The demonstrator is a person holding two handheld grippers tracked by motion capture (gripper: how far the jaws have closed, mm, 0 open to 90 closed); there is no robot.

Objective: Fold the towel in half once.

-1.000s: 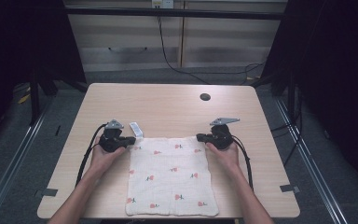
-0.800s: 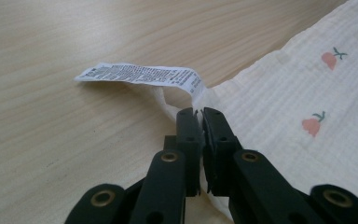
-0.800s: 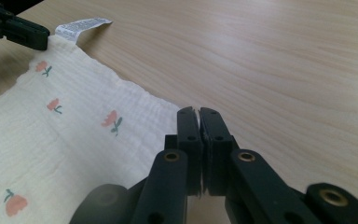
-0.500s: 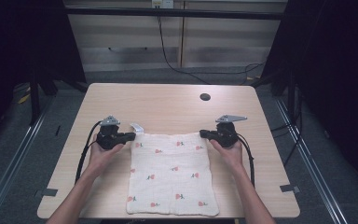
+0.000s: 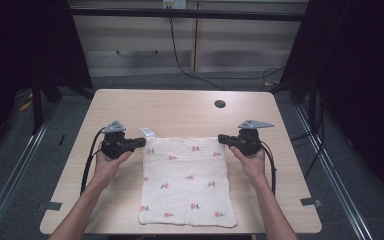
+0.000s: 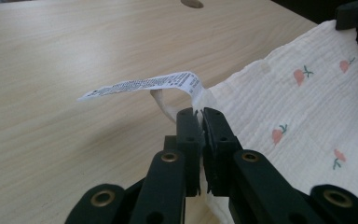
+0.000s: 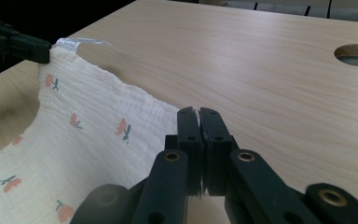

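I hold a cream cloth [image 5: 187,182] with small red flowers by its two far corners, left gripper [image 5: 141,142] and right gripper [image 5: 222,137] each pinched tight on one. Its held edge runs left to right above the table [image 5: 180,107]; the rest lies toward me.

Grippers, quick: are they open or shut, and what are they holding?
Left gripper: shut on a far corner of the cloth.
Right gripper: shut on the cloth's other far corner.

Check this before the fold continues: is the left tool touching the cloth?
Touching. The left gripper view shows the left tool with its jaws shut on the cloth at the corner beside the label.
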